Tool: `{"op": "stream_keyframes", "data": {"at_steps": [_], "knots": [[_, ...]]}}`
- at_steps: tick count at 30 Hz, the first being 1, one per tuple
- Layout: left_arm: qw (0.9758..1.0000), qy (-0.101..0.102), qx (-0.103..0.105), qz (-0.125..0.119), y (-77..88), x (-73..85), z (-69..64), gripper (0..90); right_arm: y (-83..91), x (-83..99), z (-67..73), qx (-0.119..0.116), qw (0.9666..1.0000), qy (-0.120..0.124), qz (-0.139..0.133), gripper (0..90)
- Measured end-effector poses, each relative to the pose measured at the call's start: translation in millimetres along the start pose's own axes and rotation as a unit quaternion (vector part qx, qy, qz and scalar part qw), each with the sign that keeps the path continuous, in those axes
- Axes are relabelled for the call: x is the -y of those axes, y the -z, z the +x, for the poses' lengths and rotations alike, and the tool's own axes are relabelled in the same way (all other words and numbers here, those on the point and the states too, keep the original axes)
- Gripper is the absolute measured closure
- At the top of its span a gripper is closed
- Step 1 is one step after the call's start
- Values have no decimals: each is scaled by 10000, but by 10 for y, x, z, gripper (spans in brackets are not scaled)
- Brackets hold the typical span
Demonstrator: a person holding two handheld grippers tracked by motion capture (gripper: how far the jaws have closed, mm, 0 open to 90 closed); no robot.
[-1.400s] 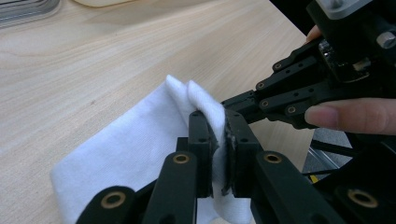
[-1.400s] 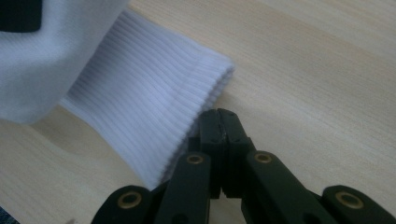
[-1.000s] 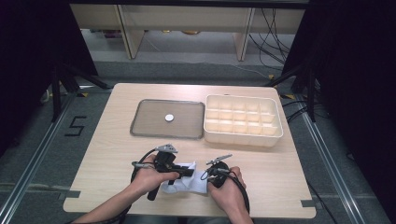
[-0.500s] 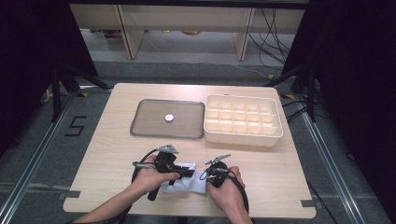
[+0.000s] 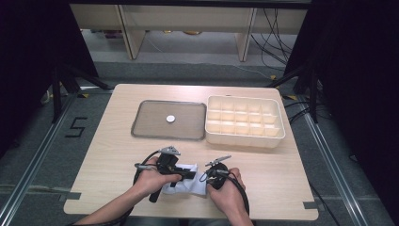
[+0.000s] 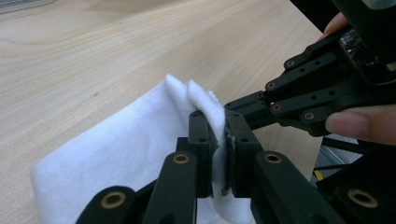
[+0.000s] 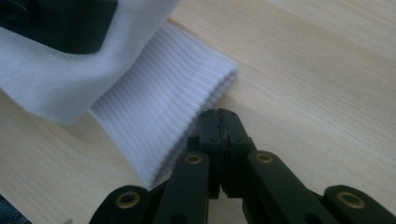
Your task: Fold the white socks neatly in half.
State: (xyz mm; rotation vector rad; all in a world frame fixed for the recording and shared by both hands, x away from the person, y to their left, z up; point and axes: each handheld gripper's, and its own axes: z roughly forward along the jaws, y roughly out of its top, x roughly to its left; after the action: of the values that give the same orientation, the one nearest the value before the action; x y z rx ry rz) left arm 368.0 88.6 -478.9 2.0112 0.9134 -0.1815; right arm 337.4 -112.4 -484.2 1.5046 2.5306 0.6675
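- Left gripper view: the left gripper (image 6: 218,154) has its two black jaws clamped on a raised fold of a white sock (image 6: 116,154), the cloth pinched between the pads.
- Facing it in that view, the right gripper (image 6: 243,109) points in from the right, its jaw tips meeting the same fold, a fingertip of the right hand (image 6: 359,126) resting on its linkage.
- Right gripper view: the right gripper's jaws stand pressed together with no gap; the sock's ribbed cuff (image 7: 168,112) lies just to their left, and whether any cloth is caught between the pads is hard to tell from this angle.
- High view: the left hand (image 5: 150,179) and right hand (image 5: 228,190) hold the grippers close together at the near edge of the table (image 5: 291,188), the sock lying between them on the wood.
- Farther off, a shallow grey tray (image 5: 146,122) with one small white round piece (image 5: 170,119) sits left of centre.
- Just right of it, touching or nearly so, stands a cream compartment box (image 5: 244,139).
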Motion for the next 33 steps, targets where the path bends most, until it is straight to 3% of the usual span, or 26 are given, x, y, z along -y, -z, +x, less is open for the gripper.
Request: {"op": "stream_keyframes", "data": {"at_steps": [14,18,33], "knots": [[10000,-17,-46,42,-38,15,-13,825,-13,-13,17,-29,10000,36,-25,891],[10000,-17,54,71,-42,12,-13,825,-21,-20,23,-58,9999,92,-26,890],[9999,-32,-32,129,-82,32,-31,822,-19,-30,52,-36,10000,40,-5,887]]}}
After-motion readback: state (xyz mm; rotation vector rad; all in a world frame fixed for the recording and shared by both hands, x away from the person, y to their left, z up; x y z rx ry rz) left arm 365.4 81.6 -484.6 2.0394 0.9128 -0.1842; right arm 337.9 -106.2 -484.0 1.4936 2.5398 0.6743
